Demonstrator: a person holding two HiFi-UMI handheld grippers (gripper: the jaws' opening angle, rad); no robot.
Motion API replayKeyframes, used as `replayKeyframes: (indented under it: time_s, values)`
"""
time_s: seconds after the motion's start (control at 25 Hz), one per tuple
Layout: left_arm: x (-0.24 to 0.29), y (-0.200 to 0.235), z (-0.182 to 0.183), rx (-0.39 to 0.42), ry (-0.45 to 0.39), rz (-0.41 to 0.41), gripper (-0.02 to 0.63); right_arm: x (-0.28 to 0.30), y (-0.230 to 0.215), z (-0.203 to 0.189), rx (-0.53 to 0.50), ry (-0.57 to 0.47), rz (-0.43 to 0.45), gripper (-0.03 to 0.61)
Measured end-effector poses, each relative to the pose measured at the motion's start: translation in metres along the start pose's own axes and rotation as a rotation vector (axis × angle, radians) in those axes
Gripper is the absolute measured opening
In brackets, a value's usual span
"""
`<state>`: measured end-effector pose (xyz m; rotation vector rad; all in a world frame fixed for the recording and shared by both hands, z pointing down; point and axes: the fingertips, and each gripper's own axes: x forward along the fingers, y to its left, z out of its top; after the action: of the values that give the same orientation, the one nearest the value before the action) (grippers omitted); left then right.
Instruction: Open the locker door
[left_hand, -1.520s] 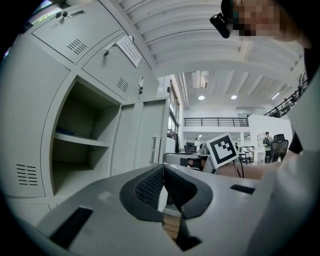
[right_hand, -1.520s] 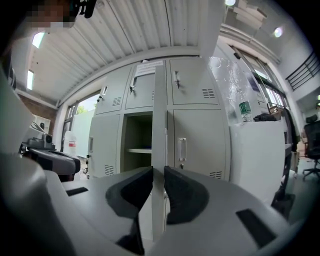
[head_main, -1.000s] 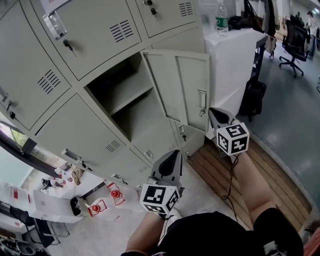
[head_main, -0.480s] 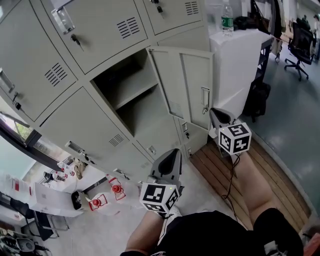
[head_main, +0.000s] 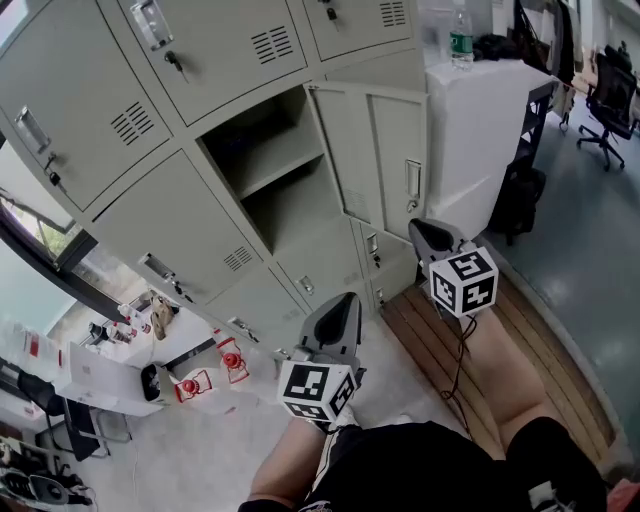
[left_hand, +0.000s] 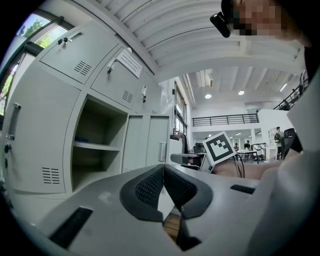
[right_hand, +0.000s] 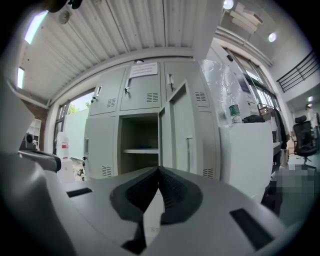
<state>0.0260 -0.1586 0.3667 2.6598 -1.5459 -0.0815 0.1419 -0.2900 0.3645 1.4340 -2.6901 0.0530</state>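
The grey locker bank (head_main: 150, 110) has one compartment (head_main: 275, 185) open, with a shelf inside. Its door (head_main: 375, 160) is swung out to the right, and the handle (head_main: 413, 182) faces me. The right gripper (head_main: 418, 227) is shut and empty, just below the door's lower edge and clear of the handle. The left gripper (head_main: 346, 298) is also shut and empty, lower and further left, in front of the bottom lockers. The left gripper view shows the left gripper (left_hand: 163, 166) level with the open compartment (left_hand: 95, 145). The right gripper (right_hand: 159, 168) faces the door (right_hand: 180, 127).
A white cabinet (head_main: 480, 130) with a water bottle (head_main: 459, 40) on top stands right of the door. A black bag (head_main: 515, 200) leans beside it. Wooden boards (head_main: 470, 350) lie underfoot. Small red items (head_main: 230, 362) sit low at the left. An office chair (head_main: 610, 100) is at the far right.
The head view has swung, so the lockers now sit further right in the picture. Both grippers have shifted a little, the right one away from the handle. The door stays open.
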Motion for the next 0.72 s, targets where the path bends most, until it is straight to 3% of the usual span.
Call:
replayKeyframes:
  time_s: [0.28, 0.72]
  values:
    - [-0.032, -0.011, 0.004, -0.002, -0.022, 0.058, 0.017, -0.025, 0.052, 0.006, -0.038, -0.008, 0.117, 0.054]
    - [-0.092, 0.019, -0.014, -0.038, 0.002, 0.16, 0.017, -0.042, 0.142, -0.005, -0.008, -0.008, 0.256, 0.054]
